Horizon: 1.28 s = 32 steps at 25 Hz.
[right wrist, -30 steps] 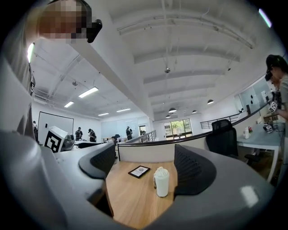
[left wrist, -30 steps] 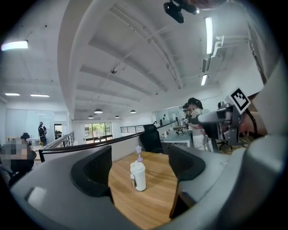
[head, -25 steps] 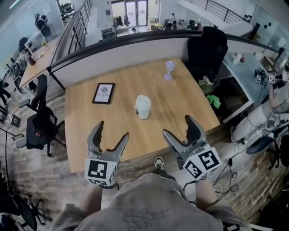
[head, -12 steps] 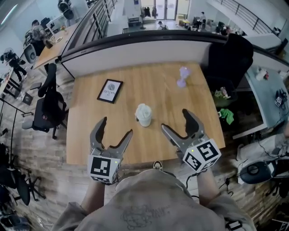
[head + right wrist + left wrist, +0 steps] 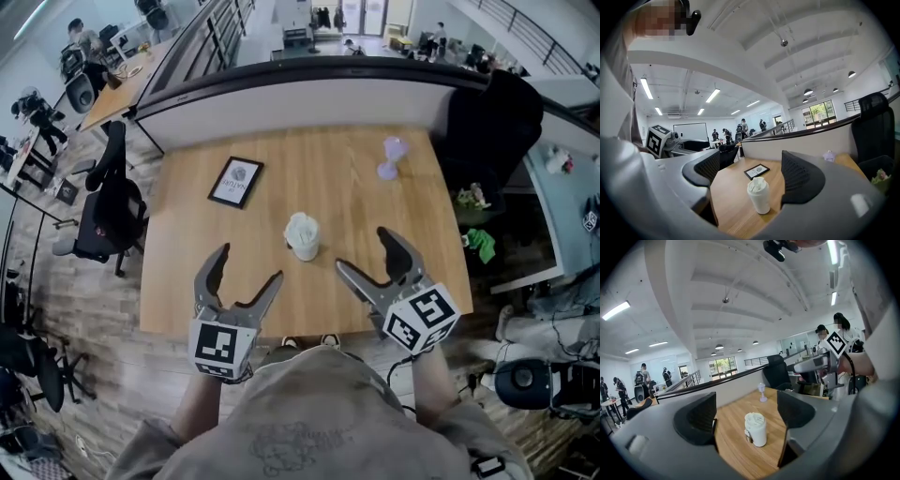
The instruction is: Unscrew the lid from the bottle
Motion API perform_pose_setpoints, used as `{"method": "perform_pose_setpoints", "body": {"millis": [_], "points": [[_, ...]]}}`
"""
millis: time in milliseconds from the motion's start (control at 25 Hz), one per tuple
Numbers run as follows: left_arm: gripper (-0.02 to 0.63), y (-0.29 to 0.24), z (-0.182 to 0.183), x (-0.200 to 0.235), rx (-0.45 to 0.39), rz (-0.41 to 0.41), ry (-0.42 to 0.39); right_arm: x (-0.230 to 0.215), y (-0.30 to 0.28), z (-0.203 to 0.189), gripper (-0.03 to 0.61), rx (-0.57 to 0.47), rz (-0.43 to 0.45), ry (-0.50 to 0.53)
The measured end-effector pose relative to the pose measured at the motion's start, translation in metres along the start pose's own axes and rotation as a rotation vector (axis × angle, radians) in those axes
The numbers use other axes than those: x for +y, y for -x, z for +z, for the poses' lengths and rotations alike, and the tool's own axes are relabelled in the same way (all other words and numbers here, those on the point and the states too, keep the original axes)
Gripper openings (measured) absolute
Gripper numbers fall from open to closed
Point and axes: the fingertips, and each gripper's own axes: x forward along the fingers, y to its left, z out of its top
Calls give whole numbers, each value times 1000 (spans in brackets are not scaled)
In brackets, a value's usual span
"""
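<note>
A white bottle (image 5: 302, 235) with a white lid stands upright near the middle of the wooden table (image 5: 347, 197). It shows between the jaws in the left gripper view (image 5: 755, 429) and in the right gripper view (image 5: 759, 195), some way ahead of both. My left gripper (image 5: 243, 272) hovers over the table's near edge, to the bottle's lower left, open and empty. To the bottle's lower right my right gripper (image 5: 368, 251) is open too, with nothing in it. Neither gripper touches the bottle.
A black-framed picture (image 5: 234, 182) lies on the table at the back left. A small lilac stand (image 5: 392, 157) is at the back right. A black office chair (image 5: 105, 212) stands left of the table and a dark chair (image 5: 495, 122) at its far right corner.
Both grippers have moved forward over the table's near edge, closer to the bottle. Their jaws look as wide as before.
</note>
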Motion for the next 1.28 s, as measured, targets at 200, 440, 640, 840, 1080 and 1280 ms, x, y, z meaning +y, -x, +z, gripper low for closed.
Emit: {"method": "perform_pose_setpoints", "body": {"millis": [200,440,640,840,1080,1280], "points": [[408,-8,-8,4,14,-6,4,1,-2,-2,402,15,12,7],[410,-26,-48,-6,77,-48,47,-3,-19,-20,402,59,8,10],[410,-44,-88,-20,143,-86,108,-5,-37,-37,402,109,13,8],[410,-64,-124,-36,200,-135,144,-14,-57,-59,402,151,6,9],[410,-89,-163,-54,238,-192,182,-19,-75,-78,402,162,11,-6],[410,-115,-202,-60,235,-240,119,-23,-87,-113,402,173,2,-1]]}}
